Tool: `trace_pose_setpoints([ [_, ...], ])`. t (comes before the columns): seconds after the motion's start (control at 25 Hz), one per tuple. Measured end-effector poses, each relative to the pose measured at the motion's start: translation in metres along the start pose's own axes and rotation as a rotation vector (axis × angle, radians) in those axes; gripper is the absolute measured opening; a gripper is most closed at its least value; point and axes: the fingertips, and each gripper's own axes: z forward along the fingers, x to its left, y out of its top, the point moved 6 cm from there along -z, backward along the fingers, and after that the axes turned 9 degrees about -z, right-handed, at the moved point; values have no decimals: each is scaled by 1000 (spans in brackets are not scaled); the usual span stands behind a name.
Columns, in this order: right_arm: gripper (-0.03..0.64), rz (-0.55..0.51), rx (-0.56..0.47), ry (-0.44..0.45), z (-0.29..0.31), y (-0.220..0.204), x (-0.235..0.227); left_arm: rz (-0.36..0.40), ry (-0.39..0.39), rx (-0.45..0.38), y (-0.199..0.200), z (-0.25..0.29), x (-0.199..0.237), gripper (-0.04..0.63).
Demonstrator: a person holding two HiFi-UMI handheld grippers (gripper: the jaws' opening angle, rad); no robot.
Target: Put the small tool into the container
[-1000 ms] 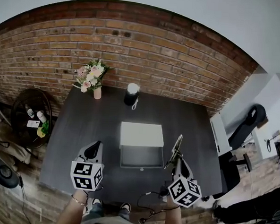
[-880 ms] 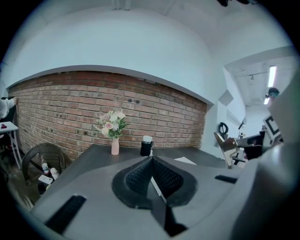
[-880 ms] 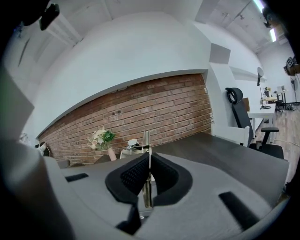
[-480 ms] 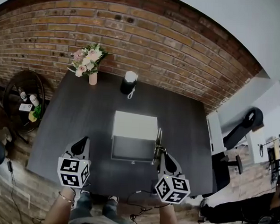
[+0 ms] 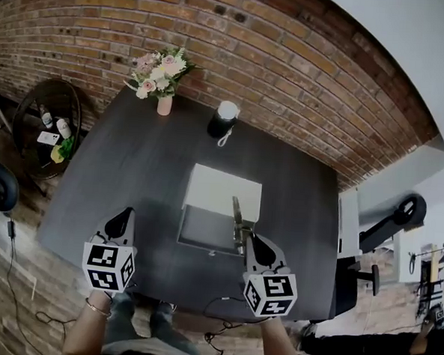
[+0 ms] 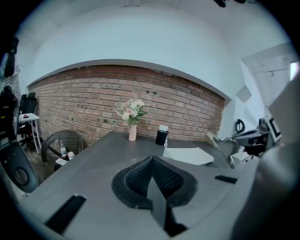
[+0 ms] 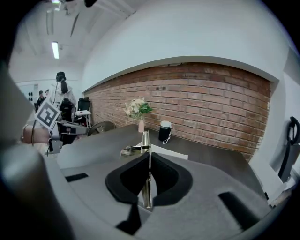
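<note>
The container (image 5: 222,192) is a white box with its lid swung back and a grey inside (image 5: 204,228), in the middle of the dark table (image 5: 132,167). My right gripper (image 5: 245,239) is shut on the small tool (image 5: 238,215), a slim metal piece that points away from me over the right side of the open box. In the right gripper view the tool (image 7: 146,145) stands pinched between the black pads (image 7: 164,180), with the white container (image 7: 171,153) just beyond. My left gripper (image 5: 119,221) hovers left of the box, shut and empty; its pads (image 6: 161,178) meet.
A pink vase of flowers (image 5: 161,75) and a black cup with a white lid (image 5: 224,120) stand at the table's far edge by the brick wall. A round wicker side table (image 5: 49,125) with bottles sits to the left, white furniture (image 5: 347,218) to the right.
My right gripper has carried the tool leftward, from beside the box's right edge to over its open part. The left gripper has kept its place left of the box.
</note>
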Motion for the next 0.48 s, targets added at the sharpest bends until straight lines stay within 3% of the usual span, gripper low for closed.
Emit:
trace_pose_setpoints([
  [0.48, 11, -318, 81, 296, 45, -9, 24, -89, 153, -22, -22, -15, 26, -5],
])
